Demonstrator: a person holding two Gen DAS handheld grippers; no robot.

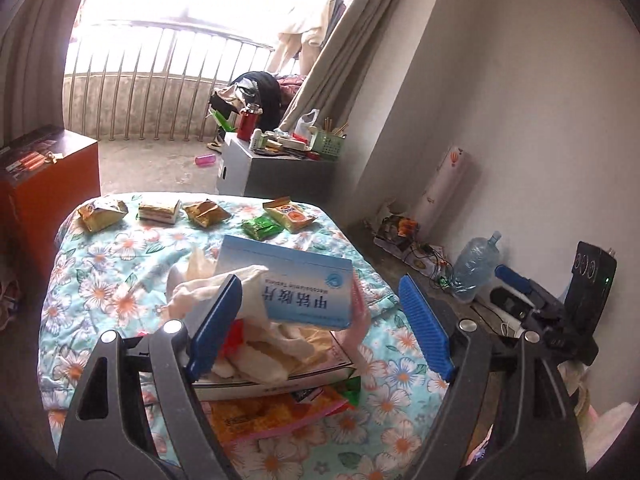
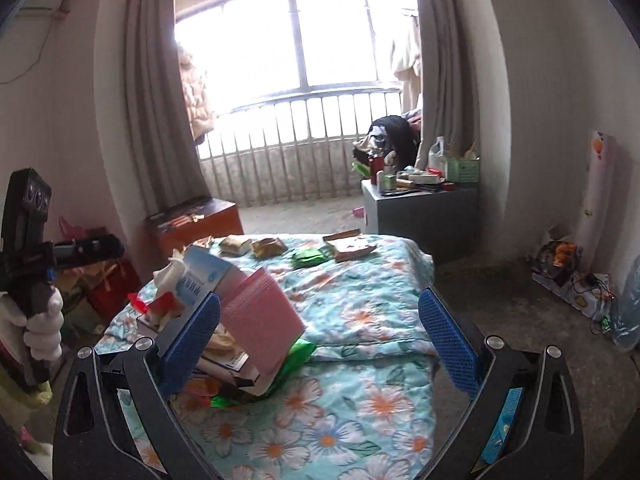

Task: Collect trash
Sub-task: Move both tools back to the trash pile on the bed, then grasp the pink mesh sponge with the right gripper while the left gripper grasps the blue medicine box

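A pile of trash lies on the floral bedspread (image 1: 120, 256): a blue-and-white medicine box (image 1: 296, 284), crumpled white tissue (image 1: 208, 284), a pink box (image 2: 260, 312) and orange and green wrappers (image 1: 276, 412) under a flat box. My left gripper (image 1: 324, 328) is open, its fingers on either side of the pile's top, the medicine box between them. My right gripper (image 2: 324, 344) is open just right of the pile, its left finger (image 2: 188, 340) beside the pink box. Several snack wrappers (image 1: 208, 212) lie along the bed's far edge, also in the right wrist view (image 2: 268, 246).
An orange cabinet (image 1: 44, 184) stands left of the bed. A grey cabinet (image 1: 276, 172) with a red flask, bottles and a green basket stands beyond it. A water jug (image 1: 476, 264), cables and a power strip lie on the floor by the right wall. Balcony railing is behind.
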